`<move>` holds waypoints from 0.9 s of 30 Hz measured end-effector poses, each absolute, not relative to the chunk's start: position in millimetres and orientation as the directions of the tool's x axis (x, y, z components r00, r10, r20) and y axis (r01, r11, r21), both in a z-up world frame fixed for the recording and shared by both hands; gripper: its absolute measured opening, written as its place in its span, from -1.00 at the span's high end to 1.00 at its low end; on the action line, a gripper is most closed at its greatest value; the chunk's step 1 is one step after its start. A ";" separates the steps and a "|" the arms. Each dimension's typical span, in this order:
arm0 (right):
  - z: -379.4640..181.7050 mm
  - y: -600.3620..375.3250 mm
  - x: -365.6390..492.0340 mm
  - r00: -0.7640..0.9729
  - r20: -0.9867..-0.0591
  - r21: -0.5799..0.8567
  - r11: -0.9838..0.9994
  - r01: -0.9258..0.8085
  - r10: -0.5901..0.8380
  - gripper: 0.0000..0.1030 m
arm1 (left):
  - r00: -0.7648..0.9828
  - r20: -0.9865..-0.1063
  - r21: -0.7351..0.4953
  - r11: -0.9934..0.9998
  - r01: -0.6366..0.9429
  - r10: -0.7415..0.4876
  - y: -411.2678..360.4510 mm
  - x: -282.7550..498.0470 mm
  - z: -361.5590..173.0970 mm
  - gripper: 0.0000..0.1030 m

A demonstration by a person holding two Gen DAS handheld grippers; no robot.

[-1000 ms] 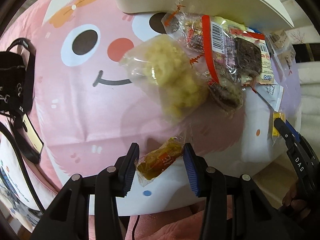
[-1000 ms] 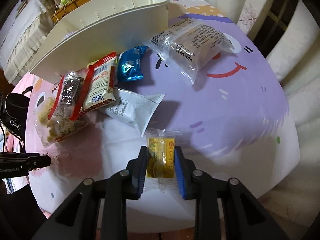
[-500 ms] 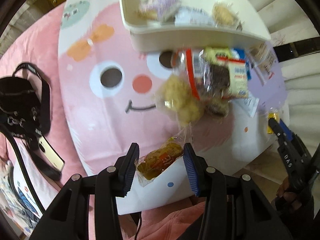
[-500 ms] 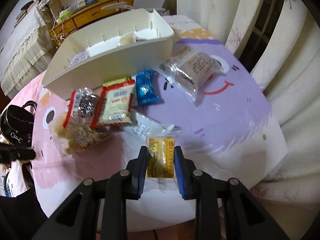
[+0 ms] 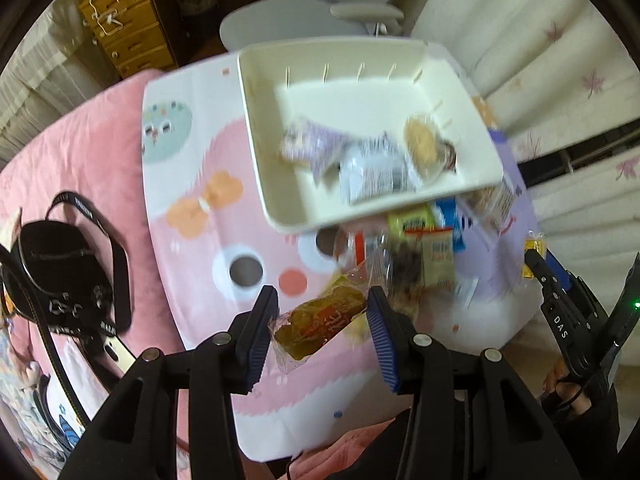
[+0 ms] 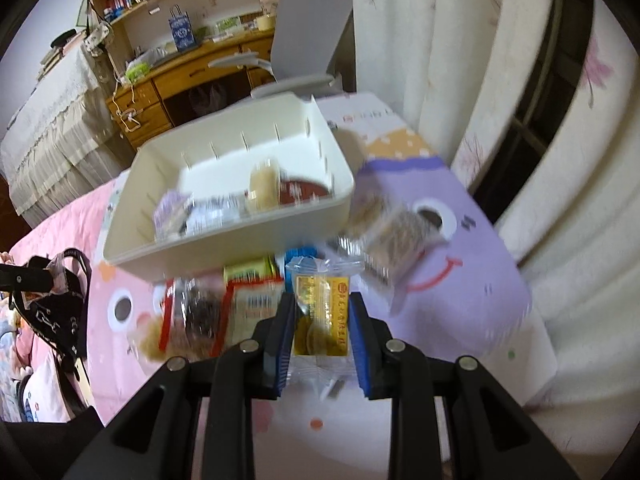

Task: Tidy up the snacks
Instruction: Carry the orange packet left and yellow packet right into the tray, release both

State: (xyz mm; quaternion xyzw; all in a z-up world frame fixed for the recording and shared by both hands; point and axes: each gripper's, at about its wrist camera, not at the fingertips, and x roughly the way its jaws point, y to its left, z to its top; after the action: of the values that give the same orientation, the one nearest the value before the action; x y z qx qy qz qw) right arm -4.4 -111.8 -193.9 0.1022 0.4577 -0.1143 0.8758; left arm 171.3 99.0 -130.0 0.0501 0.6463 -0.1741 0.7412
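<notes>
over the cartoon-face tablecloth (image 5: 192, 216) both grippers are carrying a snack each, up off the surface. left gripper (image 5: 322, 328) is clamping a brown-orange snack packet (image 5: 320, 322) between its blue pads, and the packet's long axis is running diagonally across the gap, one end poking out lower left. right gripper (image 6: 322, 334) is squeezing a yellow candy packet (image 6: 320, 316) that's standing lengthwise along the fingers, clear wrapper ends sticking out front and back. the white bin (image 5: 276, 184) is sitting straight ahead of both, past the loose pile of snacks (image 6: 208, 312) lined up against its near wall, with a few packets already lying inside. so i'm guessing the drop is next, and the thing that matters is getting over that near wall. from the left view the bin's open mouth is looking pretty much dead ahead and its near rim is close above the packet, so the left hand seems nearer to me. pretty blurry though, so not betting on it.
</notes>
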 end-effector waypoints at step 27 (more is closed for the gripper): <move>-162.4 -136.2 96.6 0.654 -0.757 0.093 0.989 0.116 -0.006 -0.25 | 0.234 -0.945 -0.175 0.959 0.225 -0.227 66.9 236.2 -97.1 0.23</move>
State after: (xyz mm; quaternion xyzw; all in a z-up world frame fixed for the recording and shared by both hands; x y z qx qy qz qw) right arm 96.6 -136.2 -162.4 0.0666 0.4149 -0.0335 0.9068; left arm 236.2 66.9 -97.1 -0.0012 0.6019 -0.1439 0.7855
